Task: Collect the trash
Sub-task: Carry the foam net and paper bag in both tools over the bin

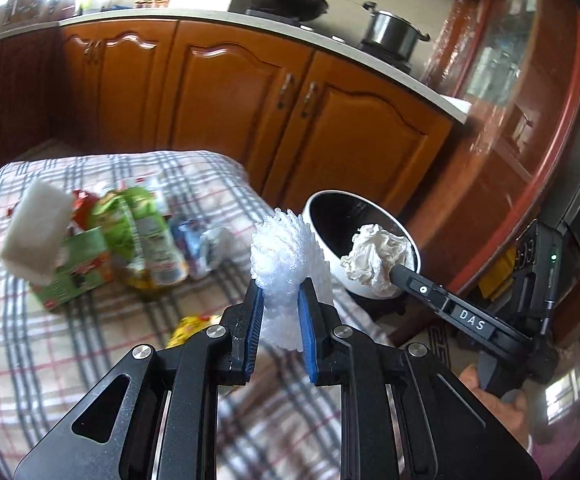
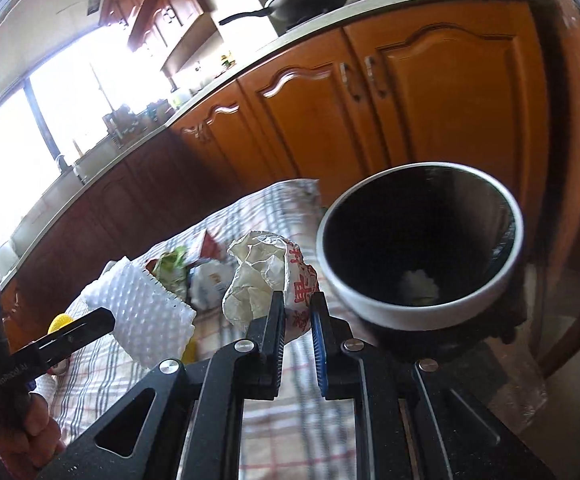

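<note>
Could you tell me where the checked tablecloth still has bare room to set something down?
The checked tablecloth is bare along its near edge, in front of the green carton and left of the yellow wrapper. The far corner toward the cabinets also looks free. The middle is crowded with wrappers and packets.

Kitchen: orange-brown wooden cabinets (image 1: 217, 92) beneath a pale countertop (image 2: 290, 40); black wok (image 1: 285, 0) and steel pot (image 1: 390, 32) on top; bright window (image 2: 17, 136); checked tablecloth (image 1: 49, 352).
</note>
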Demonstrator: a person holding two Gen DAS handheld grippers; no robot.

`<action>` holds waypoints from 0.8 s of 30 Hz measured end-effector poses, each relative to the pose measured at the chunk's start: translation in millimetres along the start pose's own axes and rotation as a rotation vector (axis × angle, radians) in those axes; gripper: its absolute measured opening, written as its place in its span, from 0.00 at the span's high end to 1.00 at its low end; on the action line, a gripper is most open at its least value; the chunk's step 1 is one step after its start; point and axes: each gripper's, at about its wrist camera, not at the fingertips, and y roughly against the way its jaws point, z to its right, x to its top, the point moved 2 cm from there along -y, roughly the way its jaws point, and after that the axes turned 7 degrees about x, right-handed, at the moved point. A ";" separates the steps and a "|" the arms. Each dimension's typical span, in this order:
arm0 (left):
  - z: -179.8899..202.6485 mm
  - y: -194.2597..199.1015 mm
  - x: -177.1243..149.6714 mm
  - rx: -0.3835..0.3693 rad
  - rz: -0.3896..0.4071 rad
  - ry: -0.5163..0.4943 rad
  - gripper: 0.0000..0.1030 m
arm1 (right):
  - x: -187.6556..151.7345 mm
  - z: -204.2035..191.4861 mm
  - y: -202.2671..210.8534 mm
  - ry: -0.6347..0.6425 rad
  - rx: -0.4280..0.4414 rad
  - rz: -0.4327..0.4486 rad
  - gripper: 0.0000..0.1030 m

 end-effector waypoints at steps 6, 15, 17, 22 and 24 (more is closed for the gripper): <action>25.1 -21.4 6.4 -0.022 -0.019 -0.041 0.84 | 2.2 21.6 10.1 -0.024 -0.038 0.017 0.88; 55.6 -48.5 15.6 -0.051 -0.033 -0.091 0.84 | 10.6 47.1 19.1 -0.047 -0.085 0.036 0.88; 60.8 -53.8 17.6 -0.049 -0.034 -0.103 0.84 | 13.2 51.9 19.3 -0.054 -0.097 0.041 0.88; 70.5 -68.8 24.4 -0.047 -0.044 -0.118 0.84 | 21.9 68.8 21.2 -0.066 -0.118 0.048 0.88; 74.8 -74.9 27.8 -0.047 -0.051 -0.122 0.84 | 24.4 72.8 21.2 -0.066 -0.127 0.050 0.88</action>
